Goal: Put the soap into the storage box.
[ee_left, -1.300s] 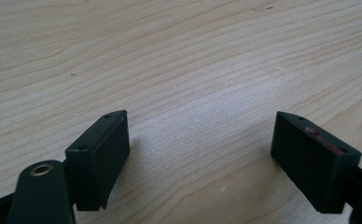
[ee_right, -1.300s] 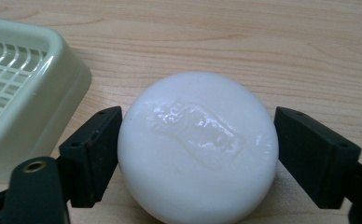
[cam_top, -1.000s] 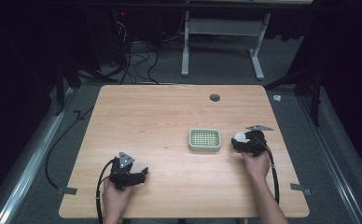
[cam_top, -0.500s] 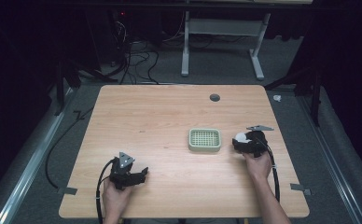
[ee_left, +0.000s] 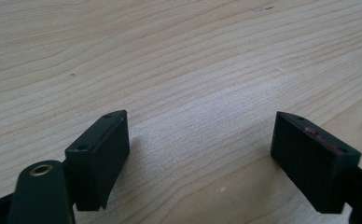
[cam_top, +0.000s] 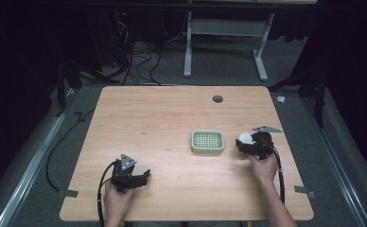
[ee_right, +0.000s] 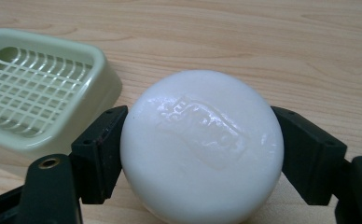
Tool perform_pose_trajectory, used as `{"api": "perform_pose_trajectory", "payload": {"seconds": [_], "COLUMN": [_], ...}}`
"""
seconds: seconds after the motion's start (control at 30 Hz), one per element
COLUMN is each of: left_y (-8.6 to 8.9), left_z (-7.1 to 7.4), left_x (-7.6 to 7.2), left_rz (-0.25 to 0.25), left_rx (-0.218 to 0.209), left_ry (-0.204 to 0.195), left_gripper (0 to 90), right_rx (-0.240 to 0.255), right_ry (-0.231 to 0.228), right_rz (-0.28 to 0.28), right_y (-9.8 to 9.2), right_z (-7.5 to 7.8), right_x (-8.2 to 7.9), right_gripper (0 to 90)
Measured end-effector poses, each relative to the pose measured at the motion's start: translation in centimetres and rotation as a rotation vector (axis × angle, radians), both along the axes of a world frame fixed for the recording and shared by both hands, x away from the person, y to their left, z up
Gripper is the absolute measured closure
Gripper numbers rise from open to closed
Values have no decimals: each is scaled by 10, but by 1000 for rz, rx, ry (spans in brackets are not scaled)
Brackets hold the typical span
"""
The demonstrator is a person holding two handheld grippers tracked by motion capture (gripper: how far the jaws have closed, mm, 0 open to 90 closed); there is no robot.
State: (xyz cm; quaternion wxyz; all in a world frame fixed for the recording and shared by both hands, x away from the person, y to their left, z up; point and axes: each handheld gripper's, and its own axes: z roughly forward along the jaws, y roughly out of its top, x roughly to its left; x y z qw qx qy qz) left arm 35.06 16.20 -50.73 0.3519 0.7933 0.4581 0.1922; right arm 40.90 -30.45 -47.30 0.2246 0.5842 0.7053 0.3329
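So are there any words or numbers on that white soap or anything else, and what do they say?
Raised mark on top of the white soap, held between the jaws of the right gripper: looks like a short word, but it is too soft and shiny to read.
Green soap dish: no words or numbers on it.
Table: no words or numbers on it.
Left gripper: no words or numbers on it.

- The counter [cam_top: 162,118] looks like pale wood with a fine grain, smooth and matt.
- The soap [ee_right: 201,144] in my right claw [ee_right: 202,154] is white and waxy, smooth with a soft sheen, an embossed mark pressed into its top.
- The dish [ee_right: 39,93] looks like pale green plastic, slightly glossy, with a moulded grid.
- The pads [ee_left: 100,158] of my left claw [ee_left: 202,158] are black, matt, hard-looking plastic.
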Motion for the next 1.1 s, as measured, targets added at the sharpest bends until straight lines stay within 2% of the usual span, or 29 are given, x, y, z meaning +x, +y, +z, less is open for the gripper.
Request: {"api": "perform_pose_trajectory", "payload": {"seconds": [0.5, 0.83, 1.1], "left_y": [0, 0, 0], "left_z": [0, 0, 0], "left_x": [0, 0, 0], "left_rz": [0, 0, 0], "left_rx": [0, 0, 0], "left_ry": [0, 0, 0], "left_gripper": [199, 199, 199], "right_rx": [22, 51, 35], "right_ry": [-37, -45, -47], "right_rz": [53, 131, 173], "right_y": [6, 27, 42], "right_z": [20, 38, 43], "right_x": [-14, -18, -16], "right_gripper": [241, 241, 241]}}
